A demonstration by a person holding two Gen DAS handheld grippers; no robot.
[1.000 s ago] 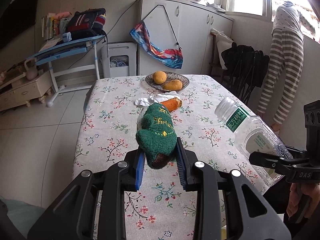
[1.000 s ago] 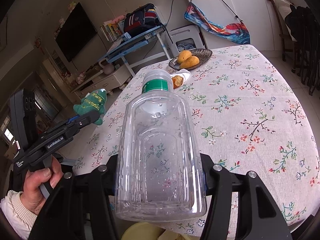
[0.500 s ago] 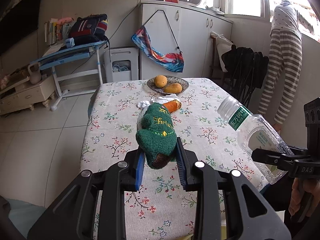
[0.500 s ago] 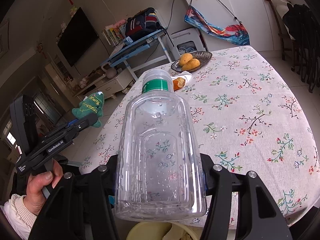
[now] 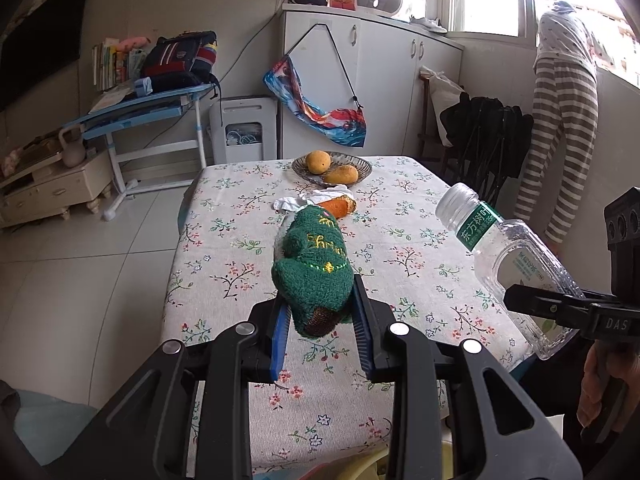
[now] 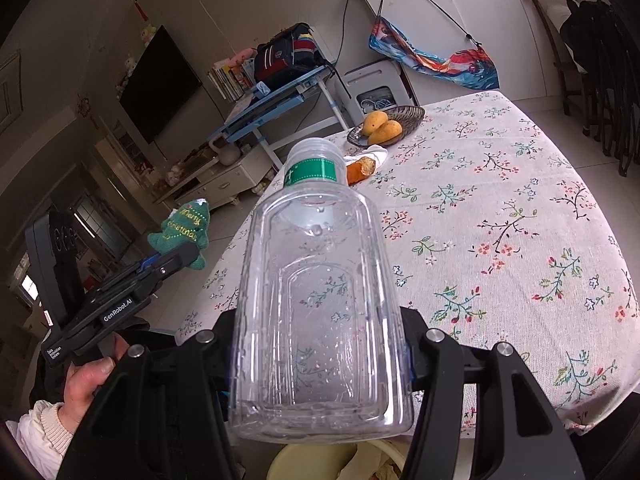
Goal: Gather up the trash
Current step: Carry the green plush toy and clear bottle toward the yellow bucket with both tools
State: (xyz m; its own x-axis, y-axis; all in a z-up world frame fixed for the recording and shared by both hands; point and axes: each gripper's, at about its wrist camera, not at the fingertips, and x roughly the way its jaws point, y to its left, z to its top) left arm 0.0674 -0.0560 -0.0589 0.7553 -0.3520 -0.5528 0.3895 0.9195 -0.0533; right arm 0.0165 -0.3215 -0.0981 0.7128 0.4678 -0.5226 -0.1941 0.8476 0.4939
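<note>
Table edge seen lower in frame than before; left gripper [image 5: 318, 316] narrowly clamped on green knitted tree [image 5: 312, 270], right gripper [image 6: 320, 364] half-spread, clamped on clear bottle [image 6: 320, 300].

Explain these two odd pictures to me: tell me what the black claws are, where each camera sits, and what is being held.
There is no robot: a person holds a two-fingered tool in each hand, and a camera rides on each.

The left camera looks along the left hand-held gripper, clamped on a green knitted Christmas-tree toy. The right camera looks along the right hand-held gripper, clamped on an empty clear plastic bottle with a green label.

On the floral tablecloth sit a woven dish of yellow mangoes and an orange food scrap on white paper.
</note>
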